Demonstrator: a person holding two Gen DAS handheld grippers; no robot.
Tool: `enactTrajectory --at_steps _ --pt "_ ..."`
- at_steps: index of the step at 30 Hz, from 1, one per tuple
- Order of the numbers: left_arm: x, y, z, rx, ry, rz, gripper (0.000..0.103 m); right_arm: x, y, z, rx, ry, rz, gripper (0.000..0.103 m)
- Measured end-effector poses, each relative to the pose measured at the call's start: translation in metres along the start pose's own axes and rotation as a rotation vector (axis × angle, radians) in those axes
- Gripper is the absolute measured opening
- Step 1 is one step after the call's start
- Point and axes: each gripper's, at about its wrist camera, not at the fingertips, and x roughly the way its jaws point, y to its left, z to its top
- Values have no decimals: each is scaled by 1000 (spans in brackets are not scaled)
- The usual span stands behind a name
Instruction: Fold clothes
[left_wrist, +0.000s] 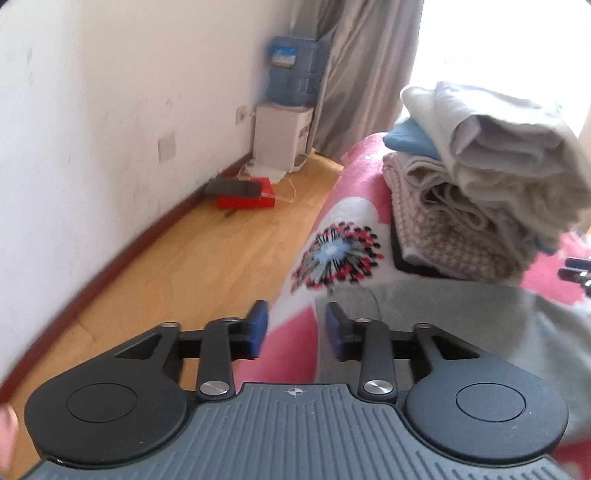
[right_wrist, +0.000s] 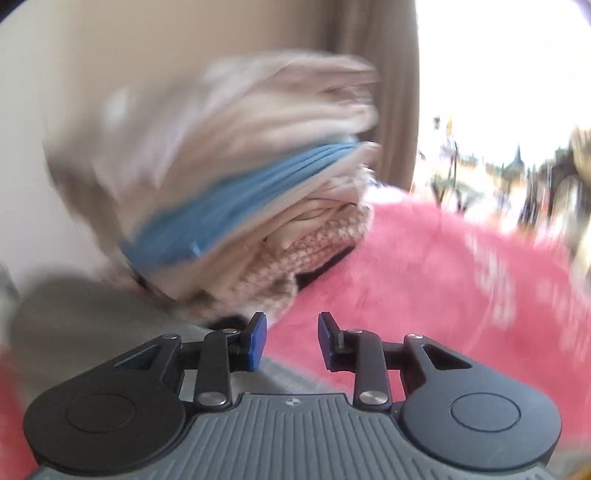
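Observation:
A stack of folded clothes (left_wrist: 476, 177), white, blue, beige and checked, stands on a pink patterned blanket (left_wrist: 288, 343). A grey garment (left_wrist: 443, 321) lies flat in front of the stack. My left gripper (left_wrist: 295, 332) is open and empty, over the blanket's left edge beside the grey garment. In the right wrist view the stack (right_wrist: 229, 206) is blurred by motion. My right gripper (right_wrist: 291, 339) is open and empty, just in front of the stack, above the grey garment (right_wrist: 85, 317) and the blanket (right_wrist: 424, 295).
A wooden floor (left_wrist: 192, 266) lies left of the bed. A water dispenser (left_wrist: 284, 125) stands in the corner by a grey curtain (left_wrist: 362, 81). A red box (left_wrist: 247, 194) lies by the wall. A bright window (right_wrist: 498, 92) is behind the bed.

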Motion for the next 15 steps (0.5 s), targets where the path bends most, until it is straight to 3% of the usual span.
enactTrajectory --at_steps 3,6,10,12,15 --pt "-15 11 -23 -133 85 -69 57 -51 -25 -29 324 51 166 45" --pt "-19 14 -53 -268 163 -132 66 -87 -32 -90 568 109 274 52" --pt "-4 9 -86 -406 249 -222 68 -97 -39 -169 839 144 257 54" --pt "1 8 -93 -455 225 -230 70 -94 -45 -202 992 128 242 54" --pt "9 15 -92 -544 166 -257 71 -87 -53 -230 1183 24 245 52"
